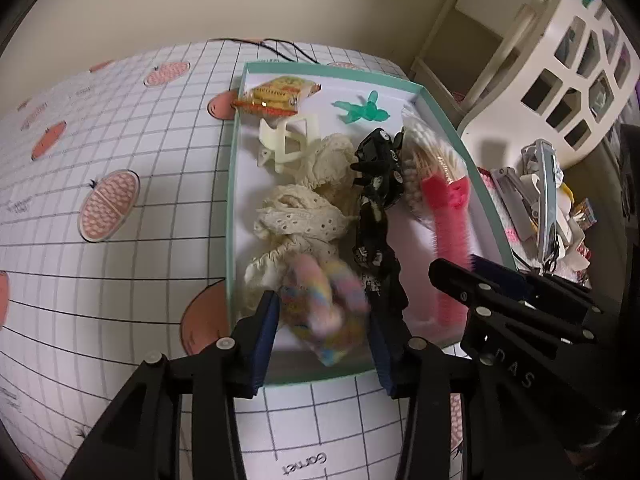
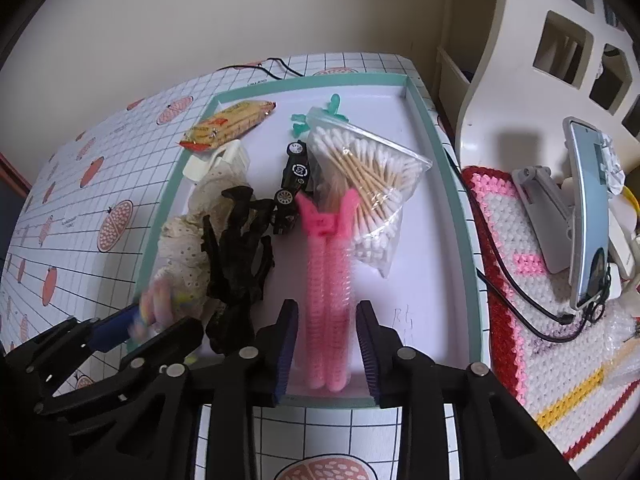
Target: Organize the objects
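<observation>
Grid-patterned tablecloth (image 1: 120, 288) carries teal-rimmed tray (image 2: 448, 168) beside cream wall (image 2: 200, 12).

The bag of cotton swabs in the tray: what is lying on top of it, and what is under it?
The pink hair roller's clip end lies over the cotton swab bag's lower corner. The black toy car sits beside the bag. Under the bag, only the white tray floor shows; anything beneath is hidden.

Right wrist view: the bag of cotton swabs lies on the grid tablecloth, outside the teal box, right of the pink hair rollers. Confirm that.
Not quite. The right wrist view shows the bag of cotton swabs inside the teal box, not on the tablecloth. It does lie right of the pink hair rollers.
</observation>
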Demonstrator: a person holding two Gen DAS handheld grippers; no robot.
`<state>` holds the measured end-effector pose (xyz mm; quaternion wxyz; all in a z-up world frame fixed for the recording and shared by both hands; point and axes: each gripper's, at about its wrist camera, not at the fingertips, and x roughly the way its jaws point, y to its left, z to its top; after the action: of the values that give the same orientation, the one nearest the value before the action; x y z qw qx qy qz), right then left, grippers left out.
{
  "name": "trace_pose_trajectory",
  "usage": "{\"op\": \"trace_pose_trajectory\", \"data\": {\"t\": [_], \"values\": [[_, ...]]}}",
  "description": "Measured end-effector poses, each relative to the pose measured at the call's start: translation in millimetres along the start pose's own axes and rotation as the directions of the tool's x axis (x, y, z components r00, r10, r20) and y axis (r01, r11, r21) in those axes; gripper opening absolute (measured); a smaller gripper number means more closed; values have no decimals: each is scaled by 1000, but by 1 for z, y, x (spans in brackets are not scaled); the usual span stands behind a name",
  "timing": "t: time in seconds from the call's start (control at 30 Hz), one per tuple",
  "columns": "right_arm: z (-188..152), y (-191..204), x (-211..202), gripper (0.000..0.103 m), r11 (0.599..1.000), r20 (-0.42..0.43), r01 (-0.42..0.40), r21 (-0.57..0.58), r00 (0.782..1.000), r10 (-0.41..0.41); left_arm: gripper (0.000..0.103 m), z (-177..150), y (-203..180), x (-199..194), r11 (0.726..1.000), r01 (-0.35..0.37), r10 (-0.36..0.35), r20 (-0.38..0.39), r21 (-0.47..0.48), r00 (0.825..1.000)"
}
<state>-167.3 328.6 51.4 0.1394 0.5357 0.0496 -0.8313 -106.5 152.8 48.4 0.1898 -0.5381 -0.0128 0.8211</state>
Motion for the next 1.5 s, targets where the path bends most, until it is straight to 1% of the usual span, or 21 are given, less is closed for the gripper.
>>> {"op": "trace_pose_trajectory", "data": {"t": [0.03, 0.07, 0.1, 0.13, 0.2, 0.27, 0.33, 0.47, 0.53, 0.6, 0.77, 0.83, 0.9, 0.97, 1.07, 1.23, 1.3, 1.33, 1.4, 1.43, 1.5], "values": [[0, -1, -2, 39, 1000, 6, -4, 6, 1000, 4, 48, 0, 0, -3, 1000, -1, 1, 4, 3, 1000], [-1, -3, -4, 45, 1000, 11, -5, 13, 1000, 5, 50, 0, 1, -6, 1000, 0, 0, 9, 1, 1000], [-2, -4, -7, 47, 1000, 14, -7, 19, 1000, 7, 56, -1, 3, -9, 1000, -1, 1, 14, -5, 1000], [-4, -5, -11, 47, 1000, 18, -13, 21, 1000, 13, 63, -1, 5, -13, 1000, 0, 0, 19, -14, 1000], [-7, -4, -17, 47, 1000, 29, -10, 13, 1000, 10, 65, -2, 10, -21, 999, 5, -4, 36, -34, 999], [-10, -2, -24, 47, 1000, 40, -8, 6, 999, 8, 67, -3, 13, -30, 999, -5, 8, 56, -45, 998], [-14, 0, -31, 47, 1000, 50, -16, 7, 999, 16, 77, -5, 15, -38, 999, -23, 26, 72, -43, 997], [-28, 10, -46, 47, 1000, 74, -21, -9, 997, 22, 78, -14, 24, -52, 997, -54, 60, 102, -60, 993], [-37, 15, -52, 50, 1000, 81, -20, -21, 996, 22, 78, -18, 30, -59, 996, -48, 57, 115, -78, 992], [-45, 19, -58, 55, 999, 92, -15, -29, 996, 17, 78, -25, 35, -66, 995, -44, 56, 132, -92, 990], [-64, 25, -66, 57, 999, 104, -9, -32, 995, 12, 79, -47, 47, -79, 992, -80, 95, 167, -96, 981], [-73, 28, -67, 58, 999, 105, -10, -41, 994, 14, 79, -57, 53, -84, 992, -80, 98, 186, -102, 978], [-80, 31, -67, 62, 999, 109, -6, -48, 994, 11, 79, -66, 58, -87, 991, -81, 101, 196, -107, 975], [-88, 32, -67, 64, 999, 109, 0, -50, 994, 5, 79, -76, 62, -90, 990, -93, 114, 203, -110, 972], [-99, 33, -65, 70, 999, 108, -4, -45, 994, 9, 79, -87, 68, -91, 988, -94, 119, 207, -125, 971], [-114, 37, -62, 75, 999, 111, -9, -48, 994, 14, 79, -102, 72, -95, 986, -106, 133, 228, -129, 965], [-120, 38, -59, 79, 999, 106, -11, -47, 994, 16, 79, -108, 72, -97, 984, -129, 155, 238, -121, 959], [-123, 38, -58, 79, 999, 101, -17, -45, 995, 21, 79, -111, 72, -97, 981, -149, 175, 239, -121, 955], [-127, 37, -56, 79, 999, 99, -17, -43, 995, 22, 79, -113, 73, -97, 979, -167, 191, 240, -116, 952], [-129, 37, -55, 79, 999, 100, -13, -44, 995, 17, 79, -115, 74, -98, 979, -169, 193, 243, -117, 950], [-132, 37, -54, 83, 999, 101, -11, -45, 995, 15, 79, -119, 79, -99, 979, -166, 192, 247, -121, 950]]}}
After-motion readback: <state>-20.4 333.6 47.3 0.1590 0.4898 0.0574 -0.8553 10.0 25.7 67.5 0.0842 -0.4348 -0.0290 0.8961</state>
